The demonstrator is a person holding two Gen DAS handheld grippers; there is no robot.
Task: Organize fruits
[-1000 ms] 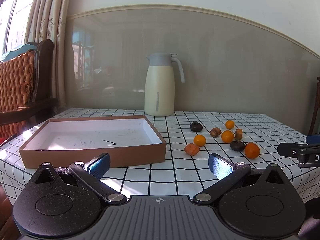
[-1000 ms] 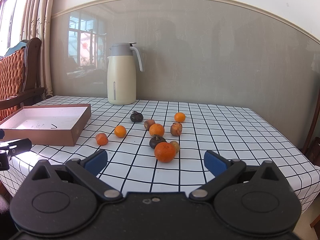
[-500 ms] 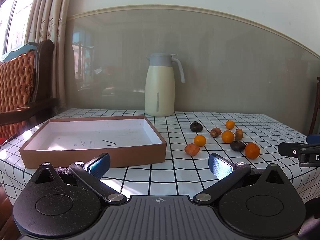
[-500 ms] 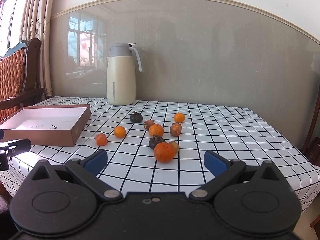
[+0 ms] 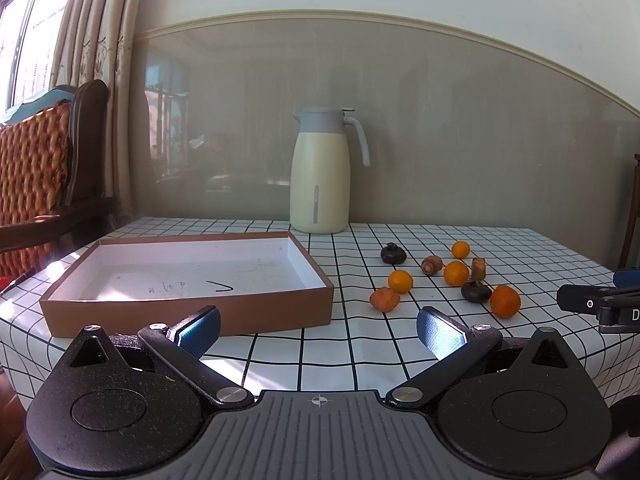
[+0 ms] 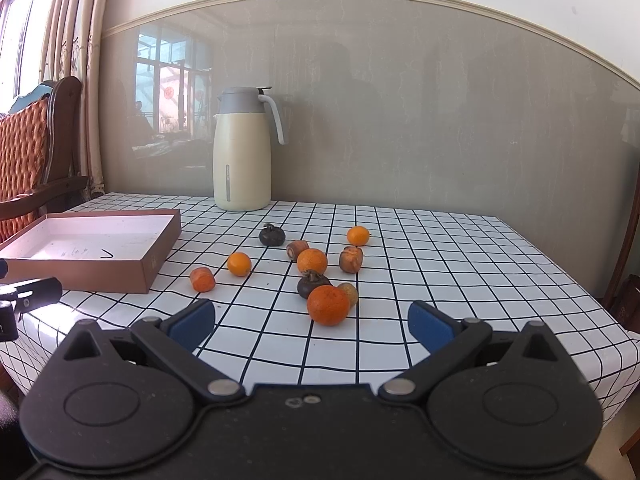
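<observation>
Several small fruits lie loose on the checked tablecloth: oranges, dark mangosteens and brown pieces. The nearest orange point(image 6: 328, 305) lies just ahead of my right gripper point(image 6: 311, 323), which is open and empty. A dark mangosteen point(image 6: 313, 283) sits right behind it. My left gripper point(image 5: 320, 330) is open and empty, near the table's front edge before the shallow brown box point(image 5: 188, 312), whose white inside holds no fruit. In the left wrist view the fruit group point(image 5: 456, 273) lies to the right of the box. The box also shows in the right wrist view point(image 6: 156, 260).
A cream thermos jug point(image 5: 320, 172) stands at the back against the wall. A wooden chair with an orange woven cushion point(image 5: 36, 168) stands left of the table. The table's right edge point(image 6: 600, 320) drops off near my right gripper.
The right gripper has edged slightly forward toward the nearest orange. The left gripper has stayed still.
</observation>
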